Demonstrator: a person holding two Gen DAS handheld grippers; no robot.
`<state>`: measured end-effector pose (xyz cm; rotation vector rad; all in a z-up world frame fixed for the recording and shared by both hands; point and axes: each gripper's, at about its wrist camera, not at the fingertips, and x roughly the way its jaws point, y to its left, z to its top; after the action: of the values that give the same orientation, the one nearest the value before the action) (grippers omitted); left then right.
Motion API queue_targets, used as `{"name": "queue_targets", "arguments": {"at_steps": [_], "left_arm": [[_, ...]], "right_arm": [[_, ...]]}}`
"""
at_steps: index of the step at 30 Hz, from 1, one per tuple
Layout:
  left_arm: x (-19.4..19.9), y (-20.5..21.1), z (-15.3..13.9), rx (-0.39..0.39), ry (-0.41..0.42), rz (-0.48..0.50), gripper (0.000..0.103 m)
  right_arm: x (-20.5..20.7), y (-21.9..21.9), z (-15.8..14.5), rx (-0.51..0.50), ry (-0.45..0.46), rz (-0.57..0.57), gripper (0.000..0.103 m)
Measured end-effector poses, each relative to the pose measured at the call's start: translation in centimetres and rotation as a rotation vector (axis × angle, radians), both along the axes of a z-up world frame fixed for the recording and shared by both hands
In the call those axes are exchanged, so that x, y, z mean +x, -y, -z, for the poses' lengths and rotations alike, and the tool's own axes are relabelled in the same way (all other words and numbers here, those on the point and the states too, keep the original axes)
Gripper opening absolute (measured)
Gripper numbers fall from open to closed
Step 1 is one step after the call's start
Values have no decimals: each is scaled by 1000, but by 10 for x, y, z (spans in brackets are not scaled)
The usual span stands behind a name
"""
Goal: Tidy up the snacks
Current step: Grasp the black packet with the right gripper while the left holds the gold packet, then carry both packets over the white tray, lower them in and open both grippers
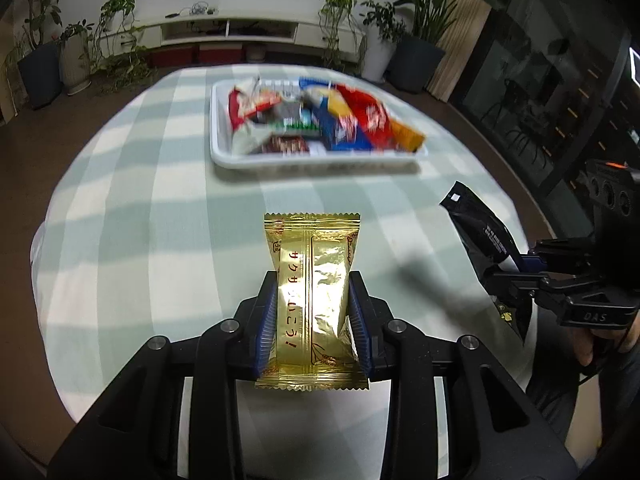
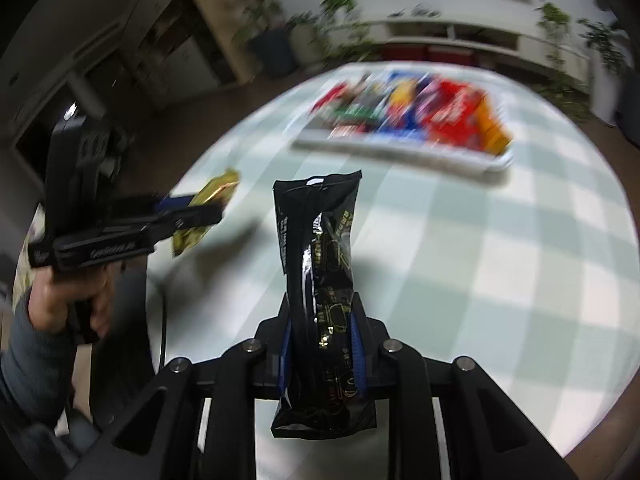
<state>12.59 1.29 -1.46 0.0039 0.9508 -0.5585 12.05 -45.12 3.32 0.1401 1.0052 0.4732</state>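
Checked tablecloth (image 1: 132, 200); potted plants (image 1: 416, 20); white TV console (image 1: 224, 30).

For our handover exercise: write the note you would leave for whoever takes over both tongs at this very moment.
Left tongs: shut on the gold snack packet, held above the checked tablecloth.
Right tongs: shut on the black snack packet, also held above the table.
White tray: at the far side of the table, already holding many colourful packets.
Done: most snacks are in the tray; both remaining packets are gripped.
Left: probably carry both packets forward to the tray and release them. No other loose snacks are visible on the cloth.
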Motion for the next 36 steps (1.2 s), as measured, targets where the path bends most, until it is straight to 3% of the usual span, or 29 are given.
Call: {"name": "queue_targets", "arguments": {"at_steps": [7, 14, 22, 29, 36], "left_arm": [[71, 16, -45, -22, 81, -30, 31], [149, 46, -60, 10, 122, -54, 31], [210, 78, -20, 54, 87, -67, 31], [229, 92, 19, 88, 65, -70, 31], [234, 98, 35, 107, 81, -66, 32]], "right_arm": [[61, 22, -44, 4, 105, 140, 25], [132, 20, -58, -15, 154, 206, 25], [192, 12, -13, -59, 70, 244, 25], [210, 8, 17, -80, 23, 270, 26], [213, 3, 30, -111, 24, 271, 27]]}}
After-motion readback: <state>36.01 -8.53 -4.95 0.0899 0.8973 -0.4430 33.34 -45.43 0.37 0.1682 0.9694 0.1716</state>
